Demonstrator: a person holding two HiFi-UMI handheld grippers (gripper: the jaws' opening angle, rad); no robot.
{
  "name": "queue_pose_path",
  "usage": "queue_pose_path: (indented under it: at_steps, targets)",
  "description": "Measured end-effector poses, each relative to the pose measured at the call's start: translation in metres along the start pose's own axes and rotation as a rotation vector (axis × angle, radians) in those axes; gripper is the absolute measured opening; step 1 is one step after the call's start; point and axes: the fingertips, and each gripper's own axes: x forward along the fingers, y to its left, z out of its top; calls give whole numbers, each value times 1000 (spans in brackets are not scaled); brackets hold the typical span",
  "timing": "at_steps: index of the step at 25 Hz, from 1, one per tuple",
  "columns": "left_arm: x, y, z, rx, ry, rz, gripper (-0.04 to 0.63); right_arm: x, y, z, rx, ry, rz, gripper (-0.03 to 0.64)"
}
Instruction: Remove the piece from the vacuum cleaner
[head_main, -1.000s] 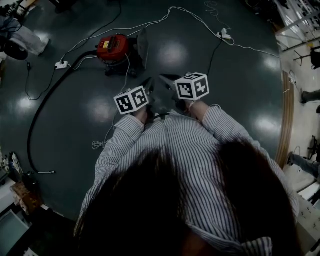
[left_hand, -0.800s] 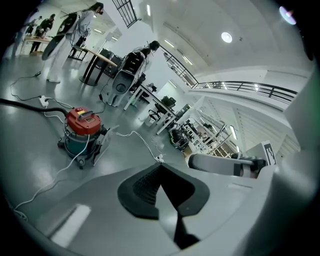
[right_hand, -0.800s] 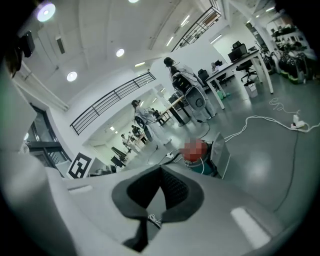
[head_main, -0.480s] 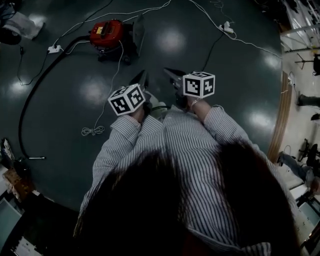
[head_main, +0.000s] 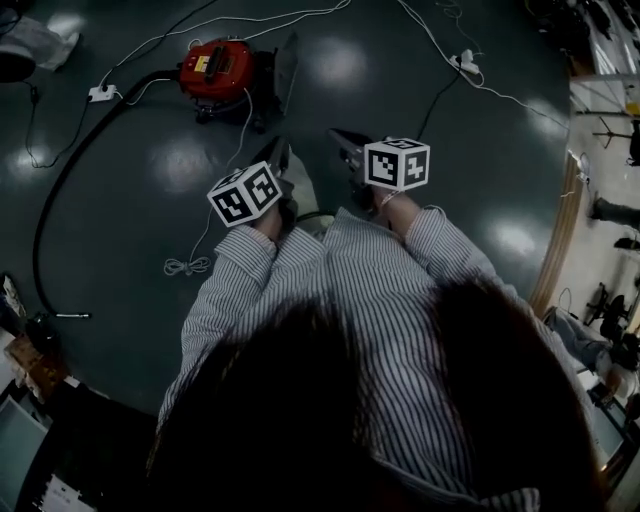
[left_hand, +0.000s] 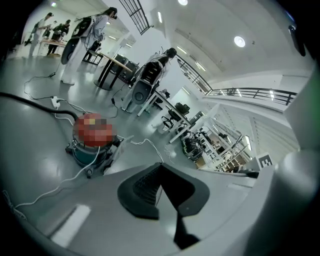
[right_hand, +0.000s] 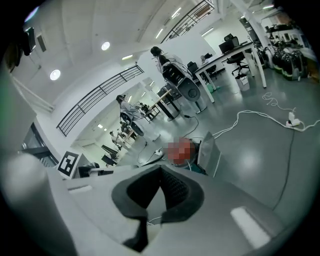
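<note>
The red vacuum cleaner stands on the dark floor ahead of me, its black hose curving away to the left. A flat grey panel leans upright against its right side. My left gripper and right gripper are held side by side in the air, short of the machine and pointing toward it. Both are shut with nothing between the pads. The vacuum cleaner sits beyond the left gripper. In the right gripper view the vacuum cleaner and grey panel lie past the right gripper.
White cables and power strips trail over the floor around the vacuum. A coiled cord lies left of my left arm. The hose's metal end rests at far left. Desks, chairs and people stand far off.
Both grippers have moved forward and a little down, their jaws now pointing more squarely at the vacuum. The vacuum sits slightly higher in the head view. Both jaws stay shut.
</note>
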Motion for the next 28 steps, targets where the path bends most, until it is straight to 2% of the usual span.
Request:
queue_pose_path:
  at_steps: [7, 10, 12, 14, 16, 22, 28]
  targets:
    - [58, 34, 99, 18, 41, -40, 6, 75, -17, 90, 25, -23, -56, 2]
    - [77, 49, 125, 31, 61, -37, 6, 101, -13, 118, 8, -28, -56, 2]
    - [89, 59, 133, 45, 83, -32, 6, 115, -11, 128, -42, -3, -55, 2]
    - [98, 66, 136, 35, 101, -22, 6, 125, -15, 132, -103, 43, -63, 2]
    - [106, 70, 135, 9, 120, -18, 6, 131, -23, 134, -121, 80, -76, 2]
    - [124, 77, 128, -53, 154, -6, 6, 158, -38, 131, -79, 181, -73, 2]
    - [155, 108, 92, -129, 220, 21, 6, 202, -61, 102, -35, 290, -33, 3]
